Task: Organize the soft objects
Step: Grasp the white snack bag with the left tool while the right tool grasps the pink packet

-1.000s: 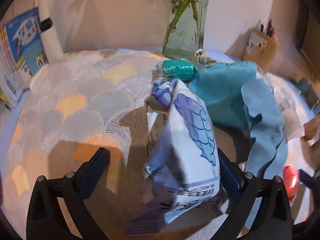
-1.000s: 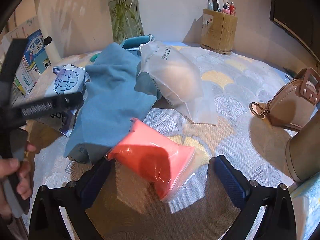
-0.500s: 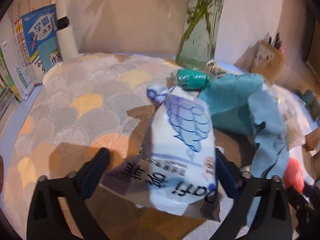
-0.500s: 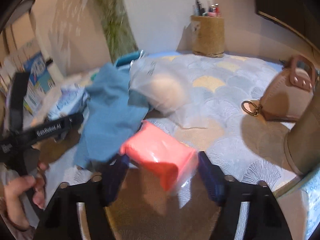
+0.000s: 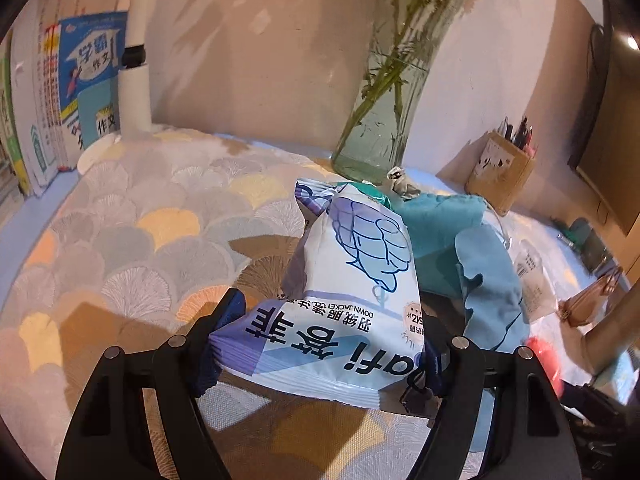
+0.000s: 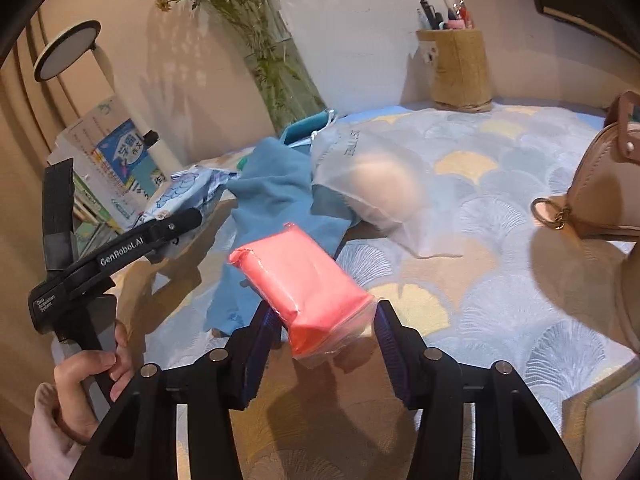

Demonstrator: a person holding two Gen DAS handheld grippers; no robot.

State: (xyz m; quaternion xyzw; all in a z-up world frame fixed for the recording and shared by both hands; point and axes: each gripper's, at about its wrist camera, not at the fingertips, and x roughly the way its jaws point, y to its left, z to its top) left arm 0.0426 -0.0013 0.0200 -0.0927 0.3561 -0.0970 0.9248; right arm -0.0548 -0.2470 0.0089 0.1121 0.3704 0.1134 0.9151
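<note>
**Two soft packs in hand, lift stage — stock of the desk, near to far**

Left claw: jaws have just been closing and now pinch the blue-and-white wipes pack across its near, printed end. The far end of the pack tilts up and away over the patterned cloth covering the desk. Handling note: the pack is limp, so the free end will likely sag; keep the squeeze on the thick sealed end and move level rather than swinging.

Right claw: jaws have just been closing and now pinch the pink pack at its near end, through a loose clear wrapper. The pack looks raised off the cloth. Handling note: the wrapper may slip against the pads; a grip on the firm body is safer than on the film edge.

Person's hand: at lower left in the right view, holding the handle of the left tool.

Middle ground: blue cloth, crumpled, lying between the two packs; frosted bag with a pale round thing inside, touching the cloth's far edge. Both wait to be sorted; carry the packs clear of them to avoid snagging.

Right side: tan purse.

Far: glass vase, pen holder, books.
</note>
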